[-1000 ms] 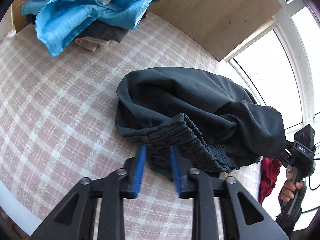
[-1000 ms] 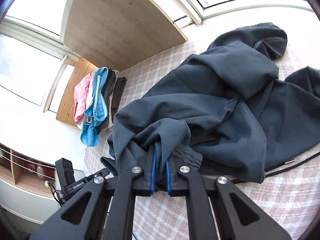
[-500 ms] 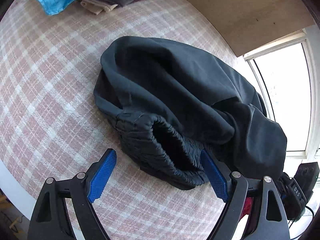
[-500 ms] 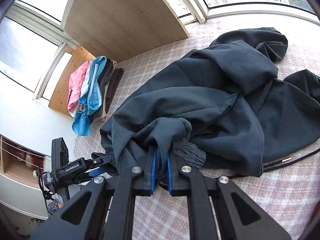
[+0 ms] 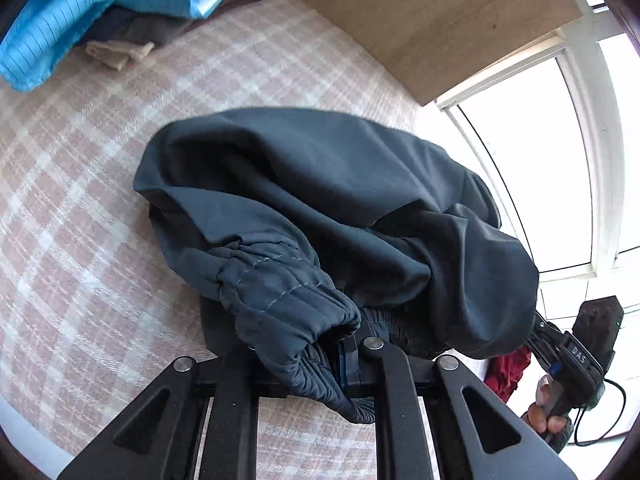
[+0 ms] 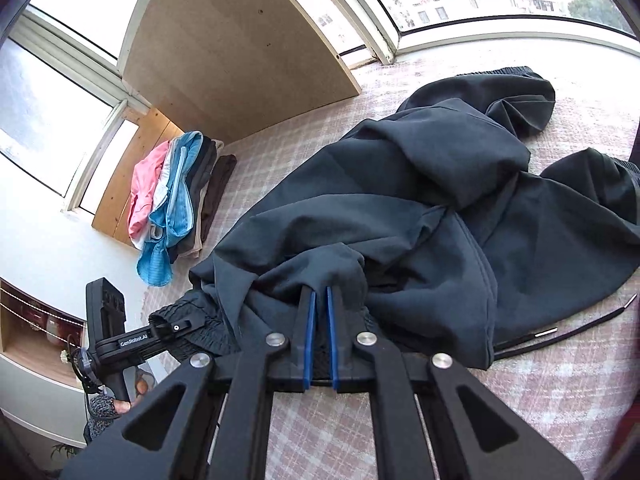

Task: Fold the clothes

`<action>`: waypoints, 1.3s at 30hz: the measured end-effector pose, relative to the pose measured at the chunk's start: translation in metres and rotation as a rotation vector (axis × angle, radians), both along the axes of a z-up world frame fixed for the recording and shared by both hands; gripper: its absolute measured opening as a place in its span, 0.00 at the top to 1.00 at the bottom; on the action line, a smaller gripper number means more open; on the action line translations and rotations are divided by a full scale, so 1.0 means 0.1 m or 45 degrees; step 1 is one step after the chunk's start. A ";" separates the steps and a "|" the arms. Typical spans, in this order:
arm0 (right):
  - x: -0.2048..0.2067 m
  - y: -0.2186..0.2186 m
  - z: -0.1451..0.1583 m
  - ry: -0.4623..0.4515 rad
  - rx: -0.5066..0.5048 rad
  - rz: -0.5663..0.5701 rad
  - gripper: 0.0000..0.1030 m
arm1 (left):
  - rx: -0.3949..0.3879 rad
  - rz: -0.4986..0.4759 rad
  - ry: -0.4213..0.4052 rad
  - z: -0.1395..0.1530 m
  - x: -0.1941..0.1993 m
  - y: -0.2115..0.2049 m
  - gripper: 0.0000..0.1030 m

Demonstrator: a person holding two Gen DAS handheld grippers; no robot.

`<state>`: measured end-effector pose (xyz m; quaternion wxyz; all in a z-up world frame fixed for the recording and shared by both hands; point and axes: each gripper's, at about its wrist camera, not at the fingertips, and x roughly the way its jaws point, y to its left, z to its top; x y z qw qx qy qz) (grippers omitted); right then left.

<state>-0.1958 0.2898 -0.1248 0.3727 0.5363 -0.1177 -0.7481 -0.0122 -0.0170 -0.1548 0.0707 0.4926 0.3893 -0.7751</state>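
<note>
Dark grey trousers (image 5: 320, 200) lie crumpled on the pink plaid tabletop (image 5: 80, 240). My left gripper (image 5: 320, 356) is shut on their gathered elastic waistband (image 5: 280, 292), which drapes over the fingers. My right gripper (image 6: 319, 312) is shut on another fold of the same trousers (image 6: 420, 220) near the waistband. The legs spread to the right in the right wrist view, with a black drawstring (image 6: 560, 332) trailing on the cloth. Each gripper shows in the other's view: the right gripper (image 5: 536, 332) and the left gripper (image 6: 176, 326).
A stack of folded clothes, blue, pink and dark, (image 6: 176, 200) sits at the far side of the table and also shows in the left wrist view (image 5: 100, 12). A wooden board (image 6: 240, 52) and windows stand behind. A red cloth (image 5: 508, 372) hangs beyond the table edge.
My left gripper opened wide around the waistband, then closed on it and now holds it. My right gripper stayed shut on the trousers and hardly moved.
</note>
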 end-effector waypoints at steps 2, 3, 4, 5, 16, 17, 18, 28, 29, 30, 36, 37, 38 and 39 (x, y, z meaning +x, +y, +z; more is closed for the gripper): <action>0.02 0.06 0.06 0.021 0.005 -0.016 0.94 | 0.024 0.013 0.052 0.18 0.16 -0.13 0.89; 0.03 0.10 0.10 0.030 0.000 -0.024 0.94 | 0.036 0.020 0.078 0.27 0.24 -0.20 0.89; 0.04 0.14 0.14 0.040 -0.006 -0.033 0.94 | 0.015 0.030 0.112 0.43 0.34 -0.29 0.89; 0.05 0.19 0.17 0.037 -0.009 -0.028 0.93 | -0.006 0.041 0.146 0.59 0.44 -0.38 0.90; -0.14 0.84 -0.23 -0.020 0.343 -0.246 0.52 | -0.585 0.280 -0.155 1.17 1.64 -1.82 0.70; -0.19 0.93 -0.28 -0.034 0.351 -0.286 0.52 | -0.578 0.264 -0.153 1.13 1.76 -1.84 0.64; -0.25 1.01 -0.31 -0.042 0.353 -0.328 0.52 | -0.572 0.253 -0.155 1.07 1.72 -1.79 0.60; -1.08 1.54 -0.46 -0.077 0.497 -0.624 0.43 | -0.368 0.243 -0.155 0.74 1.62 -1.43 0.56; -1.15 1.58 -0.51 -0.124 0.457 -0.651 0.43 | -0.357 0.234 -0.162 0.71 1.62 -1.37 0.55; -1.22 1.60 -0.57 -0.172 0.410 -0.666 0.43 | -0.345 0.225 -0.168 0.69 1.61 -1.31 0.54; -1.38 1.44 -0.70 -0.165 0.355 -0.635 0.85 | -0.290 0.092 -0.156 0.59 1.39 -0.89 0.53; -1.35 1.40 -0.68 -0.152 0.343 -0.598 0.95 | -0.285 0.080 -0.157 0.58 1.37 -0.85 0.53; -1.32 1.36 -0.66 -0.139 0.331 -0.562 0.95 | -0.286 0.080 -0.158 0.58 1.37 -0.84 0.53; -1.25 1.36 -0.59 -0.123 0.295 -0.545 0.95 | -0.288 0.081 -0.159 0.58 1.38 -0.84 0.53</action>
